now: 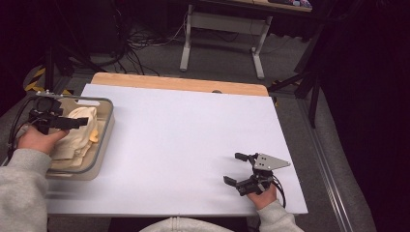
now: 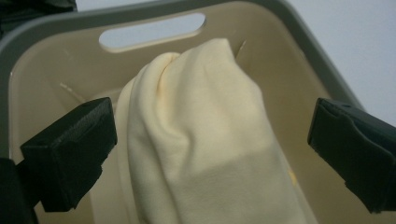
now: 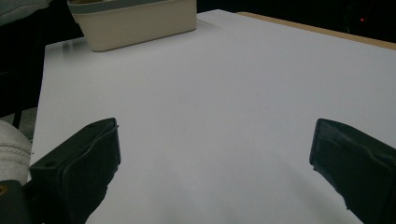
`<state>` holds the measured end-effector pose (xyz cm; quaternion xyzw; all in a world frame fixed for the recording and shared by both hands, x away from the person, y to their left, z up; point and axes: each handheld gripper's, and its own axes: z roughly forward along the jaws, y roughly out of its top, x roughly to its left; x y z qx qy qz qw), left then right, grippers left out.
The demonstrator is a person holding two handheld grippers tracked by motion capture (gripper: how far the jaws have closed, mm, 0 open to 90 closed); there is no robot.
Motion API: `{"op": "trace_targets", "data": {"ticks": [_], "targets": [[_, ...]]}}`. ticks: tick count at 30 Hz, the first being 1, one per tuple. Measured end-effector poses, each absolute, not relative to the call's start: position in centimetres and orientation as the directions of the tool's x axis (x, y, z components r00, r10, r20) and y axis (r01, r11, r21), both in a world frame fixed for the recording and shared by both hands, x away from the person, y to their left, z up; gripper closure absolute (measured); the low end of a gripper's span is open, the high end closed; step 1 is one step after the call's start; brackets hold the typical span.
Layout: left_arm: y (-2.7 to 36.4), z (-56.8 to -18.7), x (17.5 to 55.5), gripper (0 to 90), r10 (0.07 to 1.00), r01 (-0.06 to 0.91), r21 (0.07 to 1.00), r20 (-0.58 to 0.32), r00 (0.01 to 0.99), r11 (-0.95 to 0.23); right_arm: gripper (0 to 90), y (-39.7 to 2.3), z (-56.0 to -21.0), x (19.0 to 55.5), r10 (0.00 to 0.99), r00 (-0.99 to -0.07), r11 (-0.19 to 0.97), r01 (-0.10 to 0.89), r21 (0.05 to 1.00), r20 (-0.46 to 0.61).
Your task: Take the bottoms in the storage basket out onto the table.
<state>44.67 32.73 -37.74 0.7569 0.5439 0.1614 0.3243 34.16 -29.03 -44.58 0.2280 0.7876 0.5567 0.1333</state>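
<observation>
1. The pale yellow cloth [image 2: 201, 140] lay bunched in the beige plastic basket [image 1: 107, 126] at the left edge of the table, heaped so that its rounded top fold rose toward the basket's handle slot [image 2: 152, 31].
2. My left gripper [image 2: 208, 135] hung over the basket with its jaws spread wide, one on each side of the cloth's raised fold and touching nothing. It had hold of nothing.
3. To do the grab well, I judged I should sink the jaws down around the thickest part of that fold, not its loose edge, so that several layers would be caught at once.
4. I meant to keep the jaws clear of the basket's grey rim [image 2: 42, 35], since a nudge there could drag the light basket along the white table top [image 1: 193, 140].
5. I would close firmly before lifting, then raise the cloth straight up so that it came free of the walls.
6. My right gripper [image 1: 243, 169] rested low over the bare table near its right front, jaws wide apart and empty, well apart from the basket and free to take the cloth's other end.
</observation>
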Motion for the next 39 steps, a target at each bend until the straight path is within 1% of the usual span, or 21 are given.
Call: {"op": "trace_targets", "data": {"ticks": [6,8,9,16,19,23,33,37,39], "targets": [[32.6,-38.9,45.7,2.2,0.935,0.778,0.597,-0.125,0.331,-0.196,2.1,-29.1,-44.6,34.2,0.507,-0.861,0.277,0.21,0.937,0.043],[32.7,-39.0,45.8,2.2,0.936,0.781,0.592,-0.122,0.331,-0.199,2.1,-29.0,-44.6,34.2,0.506,-0.861,0.278,0.21,0.937,0.043],[32.7,-39.4,46.0,2.2,0.937,0.797,0.571,-0.131,0.324,-0.196,2.1,-29.1,-44.6,34.1,0.504,-0.862,0.277,0.21,0.938,0.044],[32.5,-40.2,46.5,1.6,0.93,0.831,0.512,-0.152,0.336,-0.216,2.1,-29.0,-44.6,34.1,0.504,-0.863,0.276,0.209,0.938,0.044],[32.5,-40.7,46.8,1.3,0.929,0.842,0.484,-0.139,0.344,-0.239,2.1,-29.0,-44.6,34.1,0.503,-0.863,0.275,0.21,0.938,0.046],[32.4,-41.1,47.0,1.2,0.931,0.854,0.465,-0.146,0.333,-0.232,2.1,-29.0,-44.6,34.1,0.503,-0.863,0.275,0.209,0.938,0.046],[31.8,-42.3,47.3,0.5,0.941,0.879,0.403,-0.106,0.322,-0.255,2.0,-29.1,-44.6,34.2,0.503,-0.863,0.276,0.209,0.938,0.045],[31.7,-42.7,47.5,0.5,0.943,0.893,0.373,-0.114,0.314,-0.252,2.0,-29.0,-44.6,34.2,0.503,-0.863,0.276,0.21,0.938,0.045],[31.7,-43.3,47.7,0.5,0.94,0.911,0.332,-0.147,0.307,-0.245,2.0,-29.1,-44.6,34.2,0.504,-0.863,0.275,0.21,0.938,0.046]]}}
